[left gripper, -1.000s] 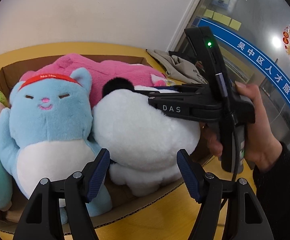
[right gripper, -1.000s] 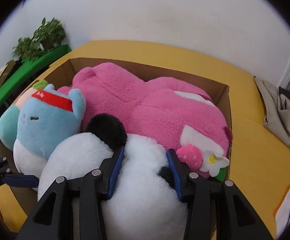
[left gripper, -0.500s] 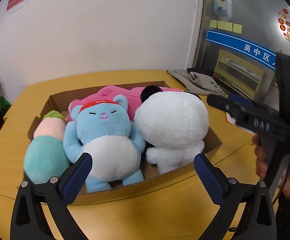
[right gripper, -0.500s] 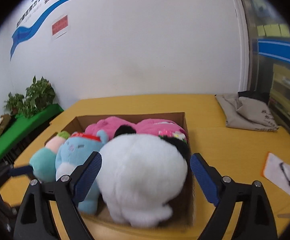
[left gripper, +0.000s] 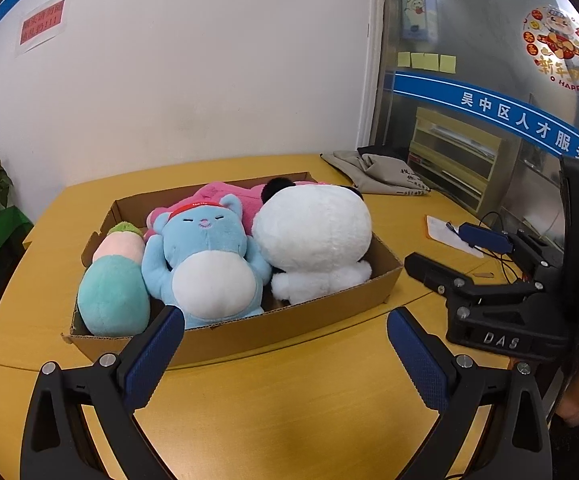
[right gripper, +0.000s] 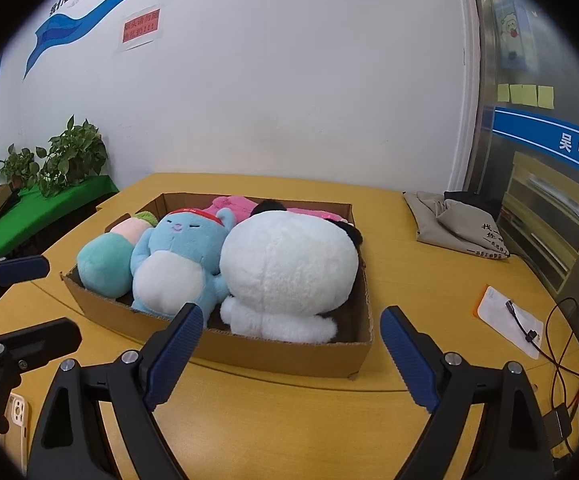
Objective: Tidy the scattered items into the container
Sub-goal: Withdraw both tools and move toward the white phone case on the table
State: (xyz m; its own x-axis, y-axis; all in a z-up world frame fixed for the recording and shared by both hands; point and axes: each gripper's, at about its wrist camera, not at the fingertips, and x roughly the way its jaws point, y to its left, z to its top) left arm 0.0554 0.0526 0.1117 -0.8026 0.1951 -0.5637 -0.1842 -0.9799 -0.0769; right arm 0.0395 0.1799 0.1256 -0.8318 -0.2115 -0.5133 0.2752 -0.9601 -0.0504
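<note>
pulled back from the white plush [right gripper: 289, 272], both hand-held grippers, left [left gripper: 285, 356] and right [right gripper: 291, 356], gaping empty. sat in cardboard box [right gripper: 281, 354] at twelve o'clock on worktop [right gripper: 289, 420]. likely light, squashy; best pinched across the body.

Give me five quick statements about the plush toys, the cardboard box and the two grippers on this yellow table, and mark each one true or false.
1. The white plush lies inside the cardboard box. True.
2. The right gripper is clamped on the white plush. False: its jaws stand open with nothing between them, short of the box.
3. The blue plush sits between the white plush and the teal and pink plush. True.
4. The left gripper holds the blue plush. False: it is open and empty.
5. The pink plush lies on the table outside the box. False: it is in the box, behind the others.
</note>
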